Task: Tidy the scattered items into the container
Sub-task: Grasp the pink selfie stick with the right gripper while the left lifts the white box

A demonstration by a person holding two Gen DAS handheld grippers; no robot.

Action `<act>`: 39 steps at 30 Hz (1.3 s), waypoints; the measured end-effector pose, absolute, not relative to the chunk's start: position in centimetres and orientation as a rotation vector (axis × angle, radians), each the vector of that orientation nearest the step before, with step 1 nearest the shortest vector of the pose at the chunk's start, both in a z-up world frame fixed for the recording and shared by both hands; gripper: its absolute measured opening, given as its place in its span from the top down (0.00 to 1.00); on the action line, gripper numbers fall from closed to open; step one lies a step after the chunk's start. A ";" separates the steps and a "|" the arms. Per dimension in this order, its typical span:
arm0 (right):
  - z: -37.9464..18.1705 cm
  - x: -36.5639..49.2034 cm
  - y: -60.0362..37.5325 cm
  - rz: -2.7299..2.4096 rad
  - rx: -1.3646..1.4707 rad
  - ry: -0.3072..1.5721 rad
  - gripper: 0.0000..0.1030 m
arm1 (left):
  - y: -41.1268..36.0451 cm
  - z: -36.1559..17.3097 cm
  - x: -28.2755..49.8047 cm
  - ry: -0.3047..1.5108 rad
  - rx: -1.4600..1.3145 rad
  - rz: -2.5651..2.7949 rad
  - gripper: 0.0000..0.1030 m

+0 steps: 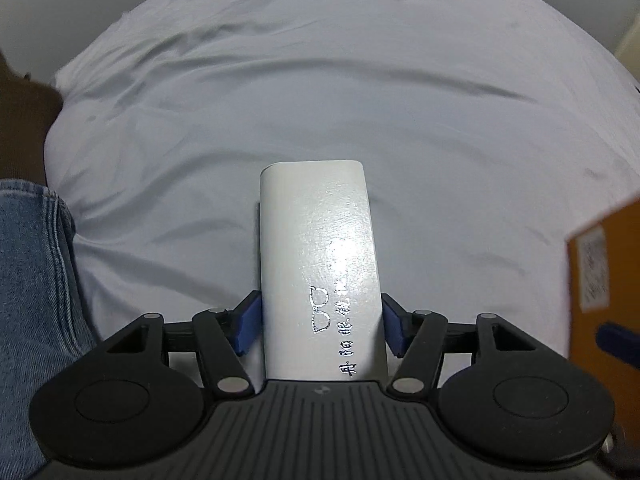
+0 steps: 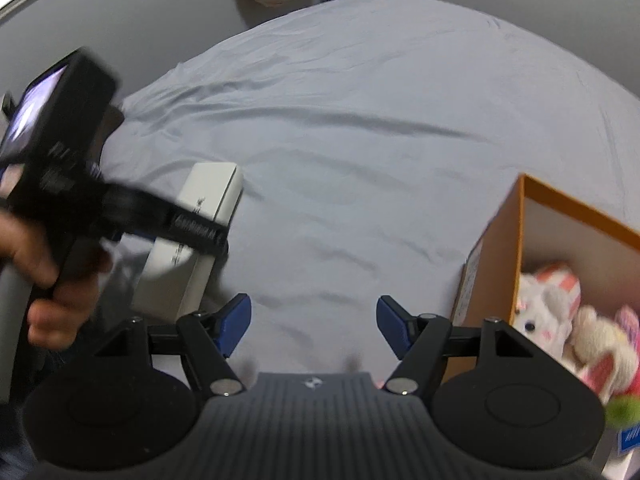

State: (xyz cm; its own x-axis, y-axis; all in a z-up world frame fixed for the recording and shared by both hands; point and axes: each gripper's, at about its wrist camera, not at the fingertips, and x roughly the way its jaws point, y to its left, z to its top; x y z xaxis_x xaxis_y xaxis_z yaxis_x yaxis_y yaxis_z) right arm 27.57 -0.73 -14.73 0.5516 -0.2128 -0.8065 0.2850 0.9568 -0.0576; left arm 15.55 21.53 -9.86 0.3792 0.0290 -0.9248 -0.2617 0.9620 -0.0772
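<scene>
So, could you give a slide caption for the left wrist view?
Left gripper straddles a white glasses case lying on the bedsheet.

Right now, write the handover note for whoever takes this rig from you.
Left gripper: jaws straddle the white glasses case lying on the bed sheet; the pads sit at its sides with a small gap showing on the right, so no firm grip yet.
Right gripper: open and empty, above bare sheet beside the orange box.
Done: plush toys already lie inside the box.
Left: close on the case, lift it, carry it to the box on the right and drop it in. No other loose items show on the sheet in either view.
</scene>
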 end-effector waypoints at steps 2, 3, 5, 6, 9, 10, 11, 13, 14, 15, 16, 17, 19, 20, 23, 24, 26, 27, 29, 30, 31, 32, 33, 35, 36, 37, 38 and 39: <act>-14.6 27.0 -0.7 -0.303 0.143 0.951 0.30 | 21.0 -9.0 14.6 1.159 -0.198 0.163 0.32; -14.5 26.8 -0.7 -0.303 0.169 0.954 0.30 | 20.6 -8.5 13.9 1.152 -0.185 0.148 0.32; -14.4 26.1 -0.5 -0.312 0.224 0.957 0.30 | 20.1 -7.6 12.7 1.144 -0.161 0.117 0.32; -14.3 25.7 -0.2 -0.321 0.242 0.953 0.30 | 19.7 -7.2 11.9 1.141 -0.152 0.102 0.31; -14.2 24.8 0.8 -0.328 0.273 0.982 0.30 | 19.3 -6.8 10.3 1.139 -0.130 0.065 0.32; -14.3 24.5 1.0 -0.328 0.289 0.995 0.30 | 19.2 -6.7 9.7 1.142 -0.128 0.059 0.31; -14.6 24.1 1.2 -0.326 0.304 1.011 0.30 | 19.1 -6.7 9.3 1.145 -0.126 0.057 0.31; -15.1 23.5 1.8 -0.319 0.330 1.038 0.31 | 18.7 -6.7 8.2 1.151 -0.116 0.049 0.31; -15.5 23.2 2.2 -0.325 0.336 1.053 0.30 | 18.4 -6.7 7.8 1.156 -0.109 0.047 0.31; -15.9 23.0 2.5 -0.337 0.344 1.069 0.30 | 18.3 -6.9 7.5 1.161 -0.103 0.044 0.31; -16.3 22.8 2.6 -0.347 0.358 1.084 0.30 | 18.2 -7.0 7.3 1.160 -0.097 0.043 0.31; -16.8 22.8 2.7 -0.359 0.383 1.105 0.30 | 18.1 -7.0 7.0 1.153 -0.088 0.045 0.32; -17.7 22.6 2.4 -0.400 0.461 1.124 0.30 | 18.1 -7.0 6.5 1.136 -0.083 0.063 0.31; -18.1 22.5 2.4 -0.424 0.489 1.116 0.30 | 18.2 -6.9 6.4 1.132 -0.089 0.067 0.31; -19.0 21.7 2.3 -0.514 0.521 1.085 0.30 | 18.8 -6.7 6.3 1.126 -0.119 0.072 0.31; -19.4 21.7 2.2 -0.525 0.543 1.076 0.30 | 19.0 -6.7 6.2 1.124 -0.127 0.073 0.31; -19.9 21.8 2.4 -0.528 0.558 1.064 0.30 | 19.2 -6.7 6.1 1.121 -0.142 0.076 0.31; -20.1 22.0 2.6 -0.529 0.541 1.053 0.30 | 19.2 -6.7 6.1 1.121 -0.145 0.078 0.31; -20.6 22.4 3.1 -0.537 0.503 1.034 0.30 | 19.3 -6.7 6.1 1.118 -0.153 0.080 0.31; -20.8 22.5 3.2 -0.541 0.495 1.023 0.30 | 19.4 -6.8 6.1 1.118 -0.157 0.080 0.31; -21.0 22.5 3.1 -0.546 0.491 1.021 0.30 | 19.5 -6.8 6.0 1.117 -0.162 0.080 0.31; -21.3 22.6 3.0 -0.557 0.485 1.025 0.30 | 19.5 -6.8 6.1 1.117 -0.168 0.079 0.31; -21.6 22.8 2.7 -0.562 0.482 1.026 0.30 | 19.7 -6.8 6.1 1.117 -0.175 0.078 0.31; -22.0 22.9 2.5 -0.554 0.474 1.023 0.31 | 19.9 -6.8 6.0 1.118 -0.189 0.077 0.31; -22.1 22.9 2.5 -0.546 0.462 1.019 0.31 | 20.0 -6.9 6.0 1.118 -0.195 0.077 0.31; -22.2 22.9 2.7 -0.535 0.442 1.012 0.31 | 20.1 -6.9 6.0 1.119 -0.200 0.078 0.31; -22.2 22.8 2.7 -0.518 0.421 1.008 0.34 | 20.2 -6.9 6.0 1.121 -0.205 0.079 0.31; -22.1 22.9 2.9 -0.503 0.402 1.007 0.41 | 20.2 -6.9 6.0 1.122 -0.210 0.078 0.31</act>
